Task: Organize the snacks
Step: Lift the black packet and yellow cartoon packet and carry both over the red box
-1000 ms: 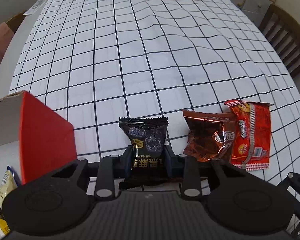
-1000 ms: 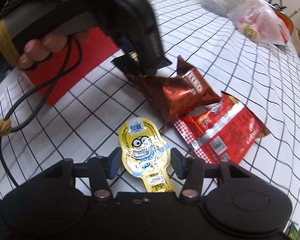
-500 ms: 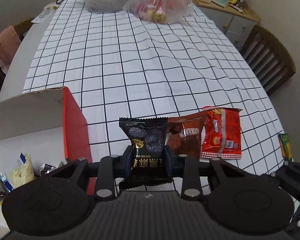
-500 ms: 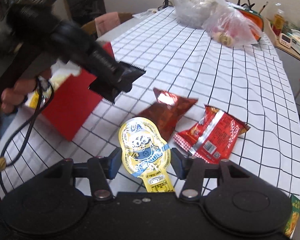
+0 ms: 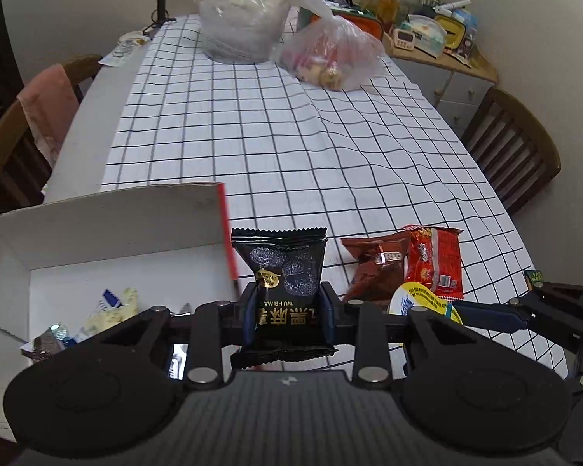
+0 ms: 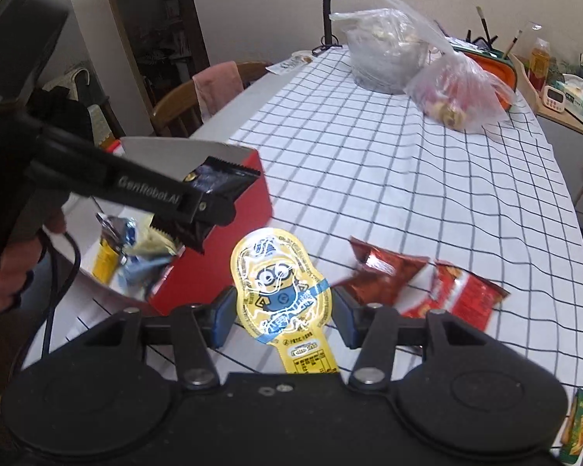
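While both packets hang clear of the surface (image 5: 291,147), each is pinched near its lower half.

Item one: black sesame-snack packet (image 5: 281,268), clamped in the left tool (image 5: 287,310), poised at the right wall of the red box (image 6: 229,268). Light, crinkly foil, likely slippery; contents probably crumble, so a grip on the sealed margin seems safest.

Item two: yellow cartoon pouch (image 6: 281,287), gripped across its waist by the right tool (image 6: 283,316). Soft, squashy, light.

Awaiting: brown cookie packet (image 6: 384,275) and red packet (image 6: 462,295), touching, flat on the surface.

Surroundings: box already holds several wrappers; its raised wall is the obstacle to clear. Two plastic bags (image 5: 330,54) lie well apart.
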`<state>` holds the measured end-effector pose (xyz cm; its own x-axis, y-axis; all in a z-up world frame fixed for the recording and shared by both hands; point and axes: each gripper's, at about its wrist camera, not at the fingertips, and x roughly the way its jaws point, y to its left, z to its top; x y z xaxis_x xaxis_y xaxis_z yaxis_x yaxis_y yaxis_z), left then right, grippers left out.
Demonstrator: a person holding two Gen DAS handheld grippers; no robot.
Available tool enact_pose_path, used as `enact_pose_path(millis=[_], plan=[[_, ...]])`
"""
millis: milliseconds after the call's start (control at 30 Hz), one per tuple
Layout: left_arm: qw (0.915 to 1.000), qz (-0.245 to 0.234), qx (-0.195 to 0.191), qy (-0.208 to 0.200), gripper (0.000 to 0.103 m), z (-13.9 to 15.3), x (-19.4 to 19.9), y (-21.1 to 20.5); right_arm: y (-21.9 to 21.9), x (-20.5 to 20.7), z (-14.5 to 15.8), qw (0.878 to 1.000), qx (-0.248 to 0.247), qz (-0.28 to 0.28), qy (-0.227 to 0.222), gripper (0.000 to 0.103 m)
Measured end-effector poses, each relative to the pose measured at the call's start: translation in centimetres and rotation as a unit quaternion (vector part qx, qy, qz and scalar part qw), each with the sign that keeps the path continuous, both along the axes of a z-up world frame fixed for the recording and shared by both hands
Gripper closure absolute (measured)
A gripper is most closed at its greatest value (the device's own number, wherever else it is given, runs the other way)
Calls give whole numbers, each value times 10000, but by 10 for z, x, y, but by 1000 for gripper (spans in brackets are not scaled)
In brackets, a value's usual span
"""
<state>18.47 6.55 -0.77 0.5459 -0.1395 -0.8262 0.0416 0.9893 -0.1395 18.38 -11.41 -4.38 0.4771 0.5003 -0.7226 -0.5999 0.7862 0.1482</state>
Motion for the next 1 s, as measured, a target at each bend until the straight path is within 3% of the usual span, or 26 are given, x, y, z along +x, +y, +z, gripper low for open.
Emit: enact_pose_path(millis=[567,1000], plan=[[9969,741,195,-187,72,10,-48,109,110,-4,16,9996,48,278,-87,52],[9910,1221,522,142,72,-22,-55,176,186,-3,-17,9980,-426,462,-85,52]])
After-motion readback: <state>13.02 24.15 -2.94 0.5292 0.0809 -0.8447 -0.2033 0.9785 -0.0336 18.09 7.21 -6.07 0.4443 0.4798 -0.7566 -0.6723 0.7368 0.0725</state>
